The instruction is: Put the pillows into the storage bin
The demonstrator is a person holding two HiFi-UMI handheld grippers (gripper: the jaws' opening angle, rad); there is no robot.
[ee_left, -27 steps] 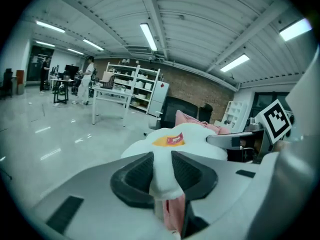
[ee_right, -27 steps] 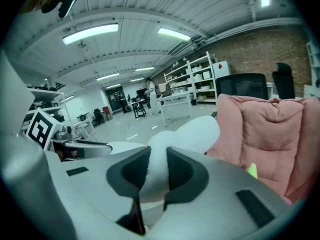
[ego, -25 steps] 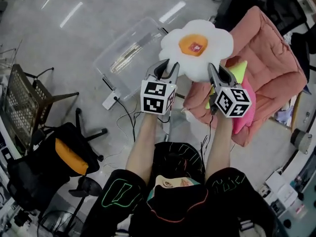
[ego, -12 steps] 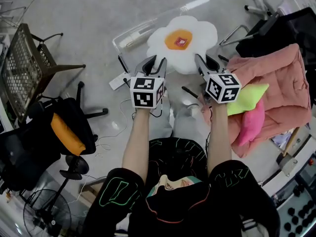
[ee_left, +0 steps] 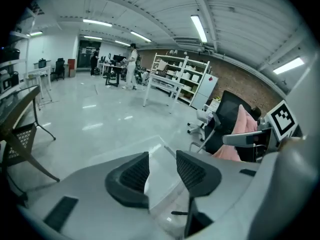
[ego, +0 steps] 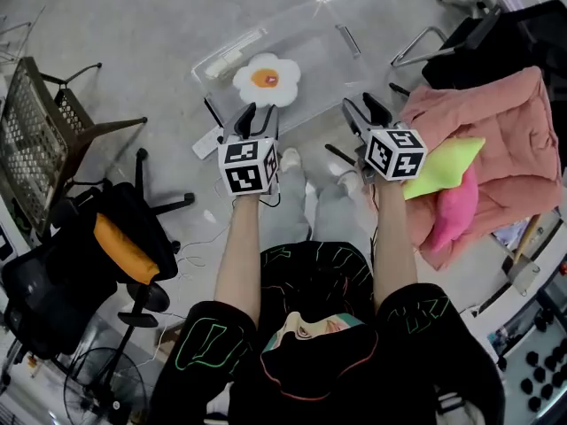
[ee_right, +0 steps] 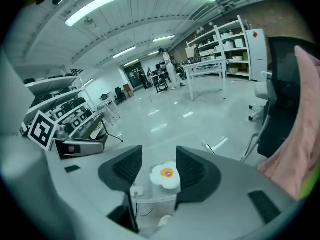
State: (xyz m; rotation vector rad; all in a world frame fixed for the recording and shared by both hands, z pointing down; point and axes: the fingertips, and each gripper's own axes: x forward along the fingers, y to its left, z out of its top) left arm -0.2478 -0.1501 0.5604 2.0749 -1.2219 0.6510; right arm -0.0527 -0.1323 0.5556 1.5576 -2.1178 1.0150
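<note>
Released a moment ago, the fried-egg pillow (ego: 266,79) no longer hangs between the two grippers: in the head view it now lies inside the clear storage bin (ego: 341,53) on the floor, just ahead of the left gripper (ego: 257,113) and ahead and to the left of the right gripper (ego: 358,104). Both grippers have dropped lower and their jaws have just been opening, so this pillow looks delivered. Two more wait to the right of the right gripper, a yellow-green pillow (ego: 443,166) and a pink pillow (ego: 456,212), both resting on the pink padded chair (ego: 500,118); fetching them is likely the next step. In the left gripper view the jaws stand partly apart with nothing between the pads, only the bin's clear wall showing through the gap beyond them. In the right gripper view the jaws are likewise partly apart and empty; the fried-egg pillow (ee_right: 165,175) shows through the gap, well beyond the pads and touching neither, lying flat on the bin's bottom.
</note>
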